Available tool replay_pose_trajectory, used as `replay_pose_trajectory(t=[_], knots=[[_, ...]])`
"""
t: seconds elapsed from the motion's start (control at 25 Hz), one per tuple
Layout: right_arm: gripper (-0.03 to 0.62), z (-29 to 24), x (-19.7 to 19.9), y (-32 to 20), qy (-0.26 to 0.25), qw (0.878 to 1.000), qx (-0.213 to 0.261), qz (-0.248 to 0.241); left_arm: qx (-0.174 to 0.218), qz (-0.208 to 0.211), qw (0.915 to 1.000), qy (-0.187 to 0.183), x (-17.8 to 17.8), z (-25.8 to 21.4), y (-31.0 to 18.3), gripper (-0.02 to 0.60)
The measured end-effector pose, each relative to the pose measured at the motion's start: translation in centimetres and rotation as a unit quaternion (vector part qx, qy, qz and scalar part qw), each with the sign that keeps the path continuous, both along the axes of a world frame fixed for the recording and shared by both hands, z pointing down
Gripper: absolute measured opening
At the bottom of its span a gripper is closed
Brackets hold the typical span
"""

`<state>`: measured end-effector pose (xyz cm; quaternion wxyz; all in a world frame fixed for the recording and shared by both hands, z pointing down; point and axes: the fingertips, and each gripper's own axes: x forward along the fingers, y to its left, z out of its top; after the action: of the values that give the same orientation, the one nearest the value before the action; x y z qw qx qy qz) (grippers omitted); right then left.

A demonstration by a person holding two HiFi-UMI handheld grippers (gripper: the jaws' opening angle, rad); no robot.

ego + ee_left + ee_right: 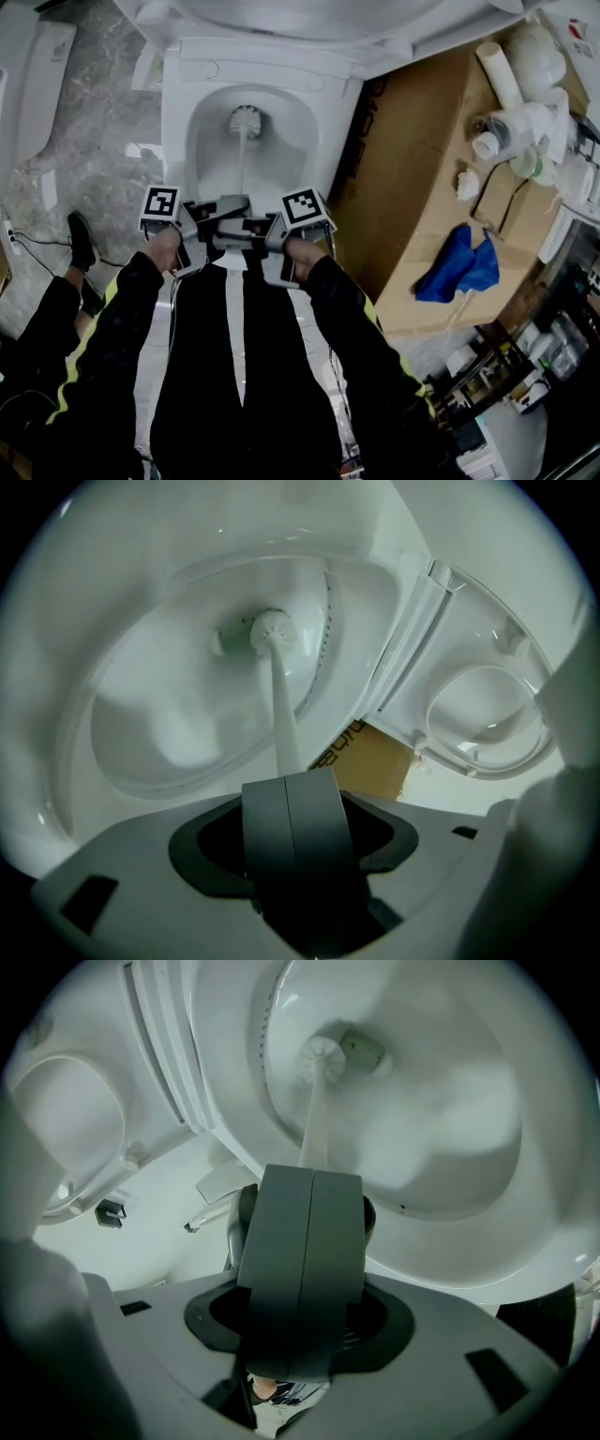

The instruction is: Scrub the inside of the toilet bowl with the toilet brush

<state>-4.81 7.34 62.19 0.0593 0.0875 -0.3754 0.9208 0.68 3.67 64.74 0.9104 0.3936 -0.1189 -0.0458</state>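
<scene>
White toilet brush (244,150), head low inside white toilet bowl (208,141)

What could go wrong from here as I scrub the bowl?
1. The left gripper and right gripper both look clamped on the end of the thin handle of the toilet brush; a hard stroke could make it twist or slip in the jaws.
2. The brush head sits deep in the toilet bowl; quick strokes could splash onto the cardboard beside it.
</scene>
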Motion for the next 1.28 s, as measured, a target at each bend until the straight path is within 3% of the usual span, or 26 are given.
replay_pose_trajectory(t=[0.48, 1.28], knots=[[0.204, -1.0, 1.2, -1.2, 0.008, 1.000, 0.011, 0.005, -0.006, 0.001, 1.0000, -0.002, 1.2, -0.9, -1.0, 0.264], [0.204, -5.7, 2.6, -1.8, 0.005, 0.999, 0.035, 0.018, 0.023, 0.016, 0.9996, -0.007, 2.5, -5.8, -1.7, 0.264]])
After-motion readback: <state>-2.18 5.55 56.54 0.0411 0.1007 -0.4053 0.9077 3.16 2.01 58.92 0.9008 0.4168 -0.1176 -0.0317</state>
